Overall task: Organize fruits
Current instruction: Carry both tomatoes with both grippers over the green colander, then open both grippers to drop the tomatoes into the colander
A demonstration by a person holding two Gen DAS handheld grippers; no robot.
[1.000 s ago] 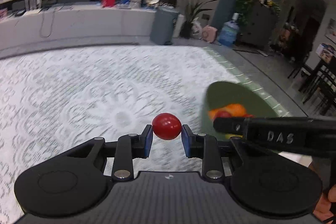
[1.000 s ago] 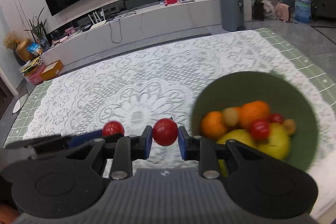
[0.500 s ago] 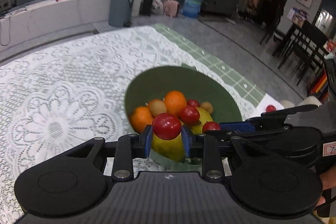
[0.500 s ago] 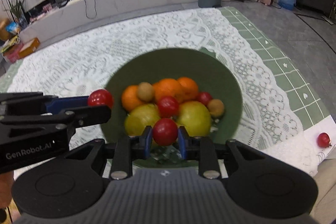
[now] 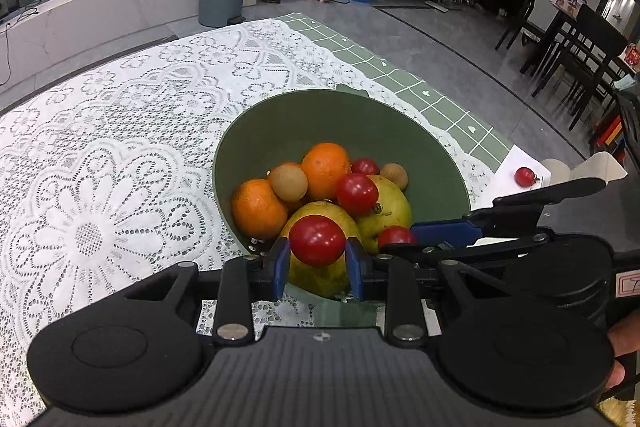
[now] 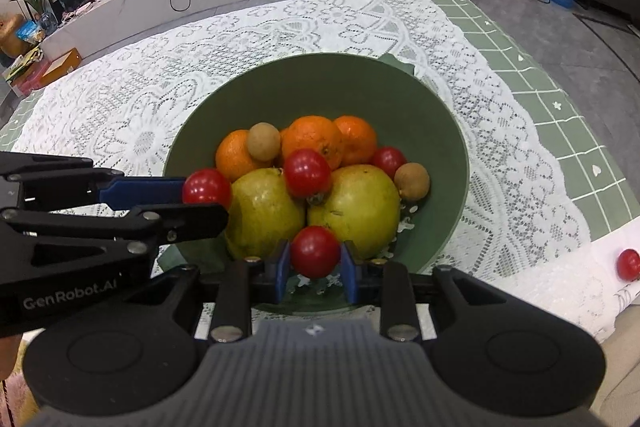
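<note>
A green bowl (image 5: 392, 123) (image 6: 440, 131) on the lace tablecloth holds oranges, two yellow-green fruits, small brown fruits and cherry tomatoes. My left gripper (image 5: 317, 259) is shut on a cherry tomato (image 5: 317, 241) over the bowl's near rim; it shows in the right wrist view (image 6: 200, 197) with its tomato (image 6: 207, 188). My right gripper (image 6: 315, 269) is shut on another cherry tomato (image 6: 315, 257) at the bowl's near edge; it shows in the left wrist view (image 5: 400, 241) with its tomato (image 5: 394, 237).
One loose cherry tomato (image 5: 525, 176) (image 6: 628, 264) lies on white paper at the table's right corner. The lace cloth (image 5: 100, 147) spreads to the left of the bowl. The table edge runs close behind and right of the bowl; chairs stand beyond.
Both grippers have carried their tomatoes from the open cloth to over the bowl and drawn closer to it. Both stay shut on their tomatoes.
</note>
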